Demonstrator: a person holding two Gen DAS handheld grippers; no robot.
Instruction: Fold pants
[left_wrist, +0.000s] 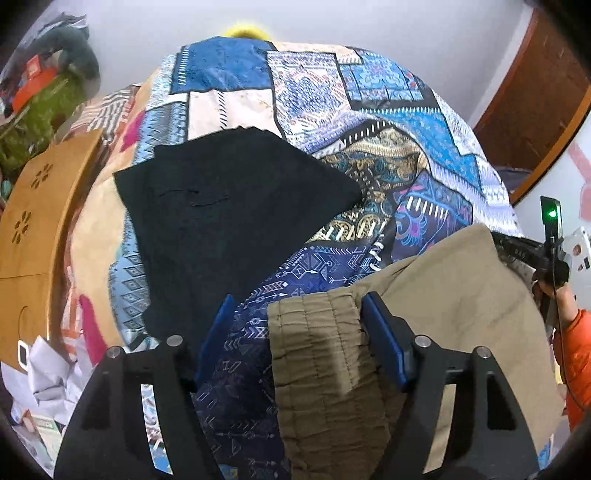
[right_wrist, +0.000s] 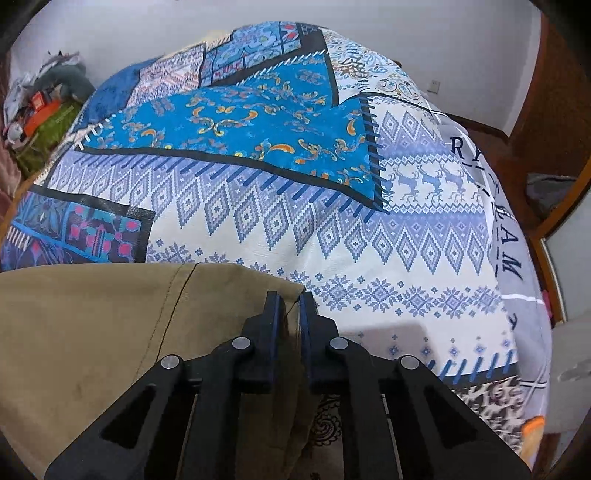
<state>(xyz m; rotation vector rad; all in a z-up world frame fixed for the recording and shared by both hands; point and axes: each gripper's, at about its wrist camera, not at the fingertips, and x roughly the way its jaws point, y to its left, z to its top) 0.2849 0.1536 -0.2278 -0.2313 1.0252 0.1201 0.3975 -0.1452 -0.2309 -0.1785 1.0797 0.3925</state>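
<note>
Early going: right tongs (right_wrist: 291, 310) pinch the khaki pants (right_wrist: 92, 325) edge, left tongs (left_wrist: 299, 328) gape astride the waistband, unfolded yet.

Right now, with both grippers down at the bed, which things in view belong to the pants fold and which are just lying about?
In the job:
- khaki cotton pants with gathered waistband
- left gripper, jaws astride the waistband
- right gripper, shut on the pants' edge

Lying about:
- black folded garment
- blue patchwork-print bedspread
- wooden folding table
- green clutter pile
</note>
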